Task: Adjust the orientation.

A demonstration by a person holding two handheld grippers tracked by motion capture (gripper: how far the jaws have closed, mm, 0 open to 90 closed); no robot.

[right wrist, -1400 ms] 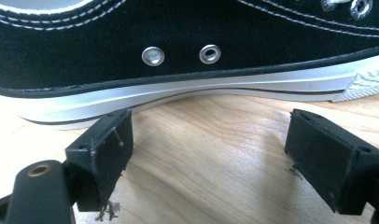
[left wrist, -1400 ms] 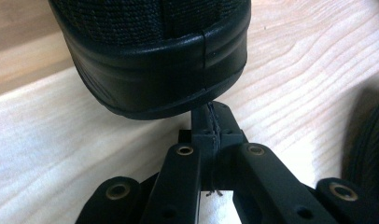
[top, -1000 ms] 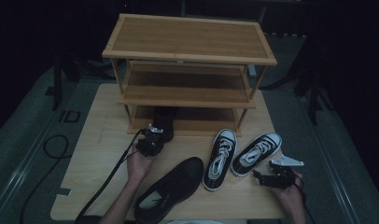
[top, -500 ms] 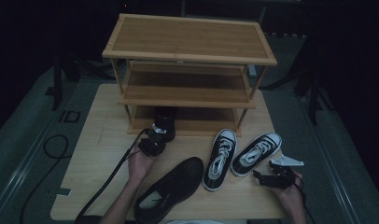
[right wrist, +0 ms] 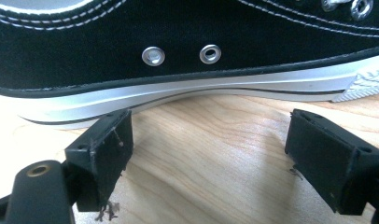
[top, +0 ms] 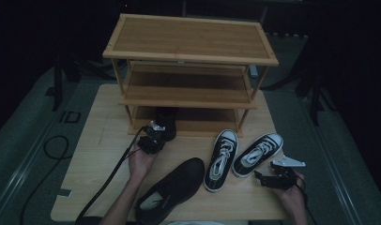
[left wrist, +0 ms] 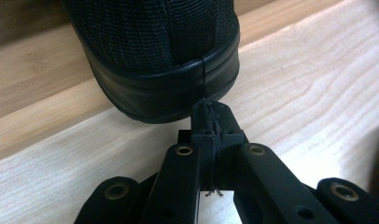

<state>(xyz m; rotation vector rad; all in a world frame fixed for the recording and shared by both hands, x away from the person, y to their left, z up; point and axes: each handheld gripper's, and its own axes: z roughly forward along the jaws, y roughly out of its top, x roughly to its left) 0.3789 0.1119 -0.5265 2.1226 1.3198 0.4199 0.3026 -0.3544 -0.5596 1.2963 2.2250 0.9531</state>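
Note:
A black shoe (top: 166,121) lies toe-first under the lowest shelf of a wooden shoe rack (top: 191,54), its heel (left wrist: 164,70) sticking out. My left gripper (top: 158,137) (left wrist: 210,113) is shut with nothing in it, tips pressed against that heel. The matching black shoe (top: 172,190) lies on the table near the front. Two black-and-white sneakers (top: 221,152) (top: 256,153) lie side by side at the right. My right gripper (top: 262,178) (right wrist: 211,140) stands open just beside the right sneaker's white sole (right wrist: 178,100), with only bare table between its fingers.
The rack stands at the back of the light wooden table (top: 104,140); its middle shelf (top: 188,91) and top are bare. A cable (top: 109,183) trails from the left gripper over the front edge. Dark floor surrounds the table.
My left gripper has edged slightly toward the rack against the black shoe's heel. The right gripper has barely moved.

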